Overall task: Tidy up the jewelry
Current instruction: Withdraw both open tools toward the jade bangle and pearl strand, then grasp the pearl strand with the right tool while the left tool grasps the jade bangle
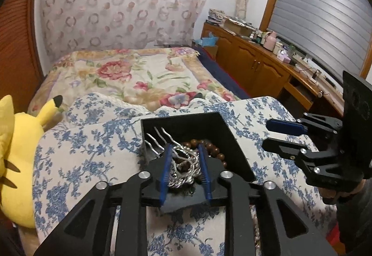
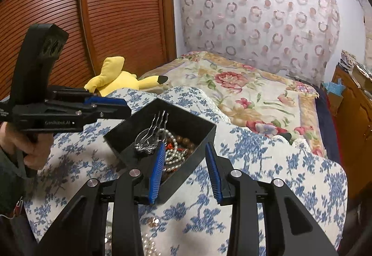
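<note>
Black box point(image 2: 186, 125) on blue-floral cloth point(image 2: 267, 163) holds silver hair comb point(image 1: 160, 139), brown beads point(image 1: 214, 149), pearls point(image 2: 176, 153). Left gripper point(image 1: 185, 174) parted around comb's silver end, grip unclear. Right gripper point(image 2: 184, 172) spread, empty, over box corner.

Item count: one black box point(image 2: 186, 121); one silver hair comb point(image 2: 148, 132); one brown bead bracelet point(image 1: 214, 146); one pearl strand in the box point(image 2: 174, 151); one yellow plush toy point(image 2: 118, 79); two grippers, each with two fingers.
</note>
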`<state>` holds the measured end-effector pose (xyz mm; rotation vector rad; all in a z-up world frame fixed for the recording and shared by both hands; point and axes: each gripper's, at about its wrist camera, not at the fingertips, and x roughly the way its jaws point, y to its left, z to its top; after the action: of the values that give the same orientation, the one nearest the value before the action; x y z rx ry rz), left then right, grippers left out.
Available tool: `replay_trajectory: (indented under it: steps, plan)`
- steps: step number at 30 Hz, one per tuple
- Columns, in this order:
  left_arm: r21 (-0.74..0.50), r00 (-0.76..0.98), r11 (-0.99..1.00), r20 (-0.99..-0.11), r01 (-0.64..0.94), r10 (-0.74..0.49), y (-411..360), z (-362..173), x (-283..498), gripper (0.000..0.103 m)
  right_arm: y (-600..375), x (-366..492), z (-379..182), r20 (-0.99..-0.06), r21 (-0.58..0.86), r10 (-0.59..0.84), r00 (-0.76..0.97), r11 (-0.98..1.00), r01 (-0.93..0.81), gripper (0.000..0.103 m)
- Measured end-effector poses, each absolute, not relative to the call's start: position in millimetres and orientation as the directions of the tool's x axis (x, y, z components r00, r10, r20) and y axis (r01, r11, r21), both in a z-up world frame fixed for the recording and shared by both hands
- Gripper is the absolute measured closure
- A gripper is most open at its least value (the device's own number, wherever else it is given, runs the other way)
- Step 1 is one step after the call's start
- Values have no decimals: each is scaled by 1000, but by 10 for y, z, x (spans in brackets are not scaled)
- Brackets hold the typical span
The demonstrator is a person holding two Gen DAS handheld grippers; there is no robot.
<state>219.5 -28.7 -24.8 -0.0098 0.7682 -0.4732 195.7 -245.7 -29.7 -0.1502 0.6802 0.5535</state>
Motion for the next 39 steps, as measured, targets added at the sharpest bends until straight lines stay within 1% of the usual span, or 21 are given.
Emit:
replay_trajectory:
  steps: [1,3,4,6,8,10,12,21,26,29,39]
  plan:
    - [-173,625,899,-665,402,-408,-275,-248,2165,70,-2466,1914,-307,-632,43,433,643,848,-529,65]
    - [-161,640,909,-663,385,-389,-247,-252,2081,53,-2479,1834,-325,-630,43,430,647,851,-524,65]
    - [-153,648,914,-662,374,-376,-228,-259,2022,49,-2495,1774,-345,-630,48,430,647,853,-520,65]
    - [-137,659,923,-663,359,-355,-199,-277,1936,38,-2507,1702,-372,-630,52,428,648,855,-516,65]
    - [-119,673,932,-660,344,-333,-169,-294,1823,33,-2527,1608,-403,-630,56,427,648,858,-511,65]
    - [-120,676,934,-660,335,-327,-139,-298,1765,29,-2542,1505,-435,-633,65,431,643,857,-510,65]
    - [-128,677,937,-661,325,-325,-106,-322,1674,22,-2555,1411,-466,-637,72,434,638,857,-511,65]
    - [-105,683,949,-672,296,-288,-75,-512,1304,11,-2630,1066,-656,-661,80,428,617,857,-509,65]
    - [-99,661,949,-695,300,-282,-132,-701,1166,11,-2668,971,-760,-684,70,415,600,856,-512,65]
    - [-98,644,947,-712,307,-282,-193,-798,1126,11,-2652,902,-833,-699,78,421,578,849,-523,69]
    - [-68,608,948,-752,312,-254,-266,-1032,1082,11,-2356,712,-976,-732,100,469,493,791,-604,69]
